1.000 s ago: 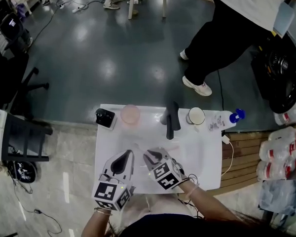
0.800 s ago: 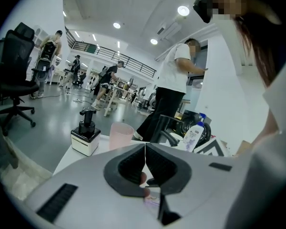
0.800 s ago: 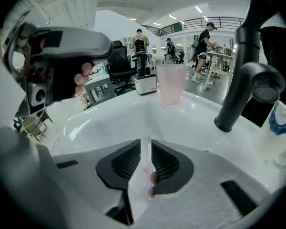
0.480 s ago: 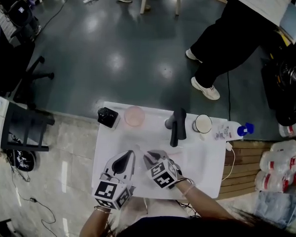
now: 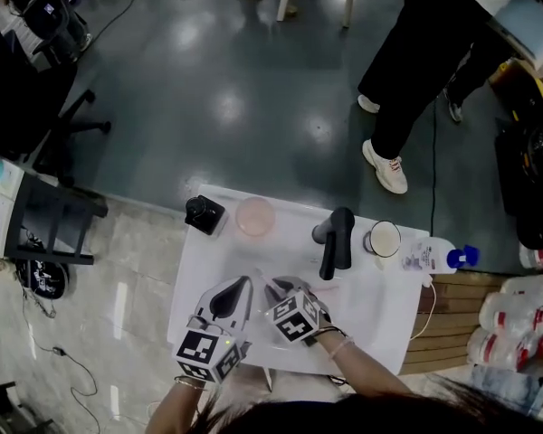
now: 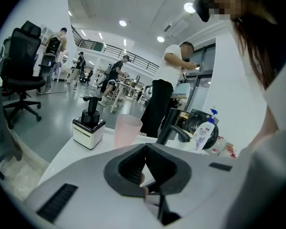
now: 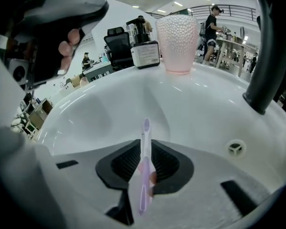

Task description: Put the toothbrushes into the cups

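Toothbrush (image 7: 144,166), lilac, clamped by its handle between the jaws of the right hand-held gripper (image 5: 277,289), low over the sink basin (image 7: 205,104) at the near side of the table (image 5: 195,269), head pointing far towards the pink cup (image 7: 178,37). Left hand-held gripper (image 6: 145,149) just beside on the left, jaws pressed together on nothing. Held a little tilted in the pads, so probably easy to turn or slide when raised upright. Could also strike the cup rim with the head and push over this light cup, standing near the basin edge beside the soap dispenser (image 7: 144,49). Further danger from the black tap (image 5: 336,242) on the right if swung wide towards the white cup (image 5: 383,239): a knock, then a drop into the basin
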The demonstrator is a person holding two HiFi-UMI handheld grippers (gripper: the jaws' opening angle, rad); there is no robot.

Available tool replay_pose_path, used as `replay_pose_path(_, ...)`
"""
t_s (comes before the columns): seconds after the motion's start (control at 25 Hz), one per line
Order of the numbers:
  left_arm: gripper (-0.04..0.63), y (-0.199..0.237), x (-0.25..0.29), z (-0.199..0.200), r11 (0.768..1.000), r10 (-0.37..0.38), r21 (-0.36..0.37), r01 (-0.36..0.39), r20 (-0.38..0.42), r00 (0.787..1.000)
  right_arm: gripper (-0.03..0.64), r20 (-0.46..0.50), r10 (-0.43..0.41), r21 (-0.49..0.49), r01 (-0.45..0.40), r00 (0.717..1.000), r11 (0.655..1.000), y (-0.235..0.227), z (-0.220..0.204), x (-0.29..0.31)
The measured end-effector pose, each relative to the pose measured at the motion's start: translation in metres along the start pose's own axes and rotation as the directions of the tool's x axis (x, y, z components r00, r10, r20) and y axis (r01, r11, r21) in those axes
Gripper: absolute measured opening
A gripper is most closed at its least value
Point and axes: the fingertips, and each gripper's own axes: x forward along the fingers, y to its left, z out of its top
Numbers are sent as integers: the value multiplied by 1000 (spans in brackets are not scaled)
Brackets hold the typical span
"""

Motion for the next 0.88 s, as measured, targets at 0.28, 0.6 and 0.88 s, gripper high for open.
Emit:
replay_pose_path(0.28, 5, 6, 1, -1, 1000, 15, 7, -15, 14, 1000, 44, -38, -2, -10, 1, 999, 1000, 0, -11, 13)
replay_pose_path(0.6, 5, 10, 0, 7, 1000, -5, -14, 5, 16, 1000, 44, -70, -23, -10, 22, 997, 1000, -1, -15, 23)
replay_pose_path(0.88, 5, 19, -1, 16, 999, -37, -11, 37, 9, 999, 43, -97, -75, -8, 75, 992, 997, -5, -18, 24)
